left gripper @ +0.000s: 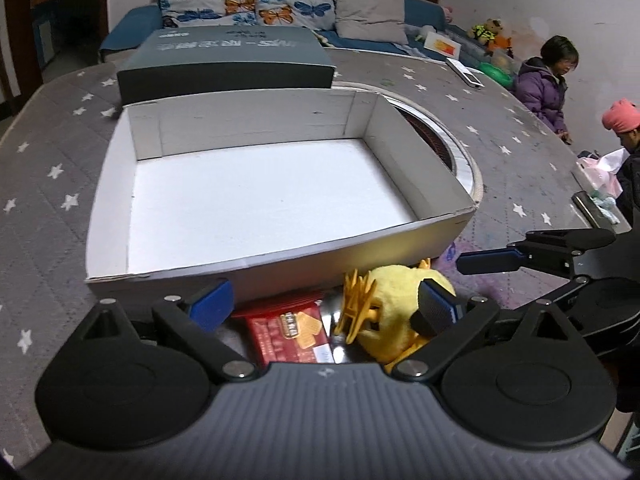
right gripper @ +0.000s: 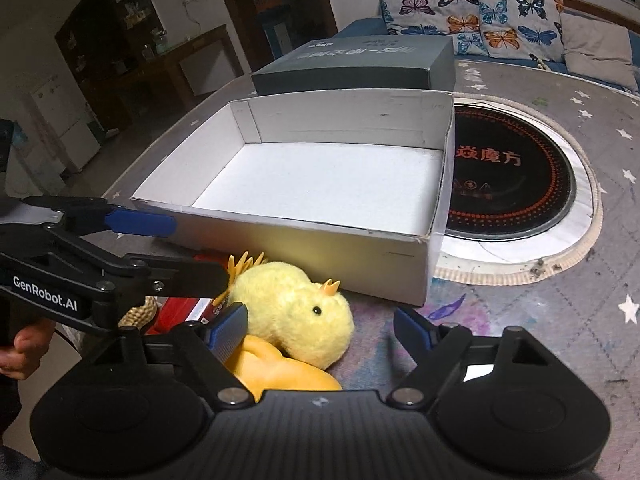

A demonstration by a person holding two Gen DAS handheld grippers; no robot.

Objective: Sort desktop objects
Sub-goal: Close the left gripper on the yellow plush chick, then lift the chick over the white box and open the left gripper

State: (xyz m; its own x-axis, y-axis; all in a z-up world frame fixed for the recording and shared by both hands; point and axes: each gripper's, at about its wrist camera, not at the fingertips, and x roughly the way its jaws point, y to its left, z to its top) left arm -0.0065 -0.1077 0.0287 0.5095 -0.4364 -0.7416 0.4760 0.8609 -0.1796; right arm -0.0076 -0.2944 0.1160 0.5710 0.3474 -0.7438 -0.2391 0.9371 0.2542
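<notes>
An empty white cardboard box (left gripper: pixel 280 256) (right gripper: pixel 420 276) sits open on the star-patterned table. In front of it lie a yellow plush chick (left gripper: pixel 396 292) (right gripper: pixel 292 304), an orange hair clip (left gripper: pixel 356 300), and a red snack packet (left gripper: pixel 288 336) (right gripper: pixel 180 308). My left gripper (left gripper: pixel 324 306) is open over the packet and clip, its right finger against the chick. My right gripper (right gripper: pixel 320 332) is open around the chick, low over the table. The left gripper's fingers (right gripper: pixel 140 220) show at the left in the right wrist view.
A dark grey closed box (left gripper: pixel 228 60) (right gripper: pixel 360 64) stands behind the white one. A round black induction cooker (right gripper: pixel 512 184) is set in the table to the right. A sofa with butterfly cushions (left gripper: pixel 256 0) lies behind. Two people (left gripper: pixel 548 80) sit at the far right.
</notes>
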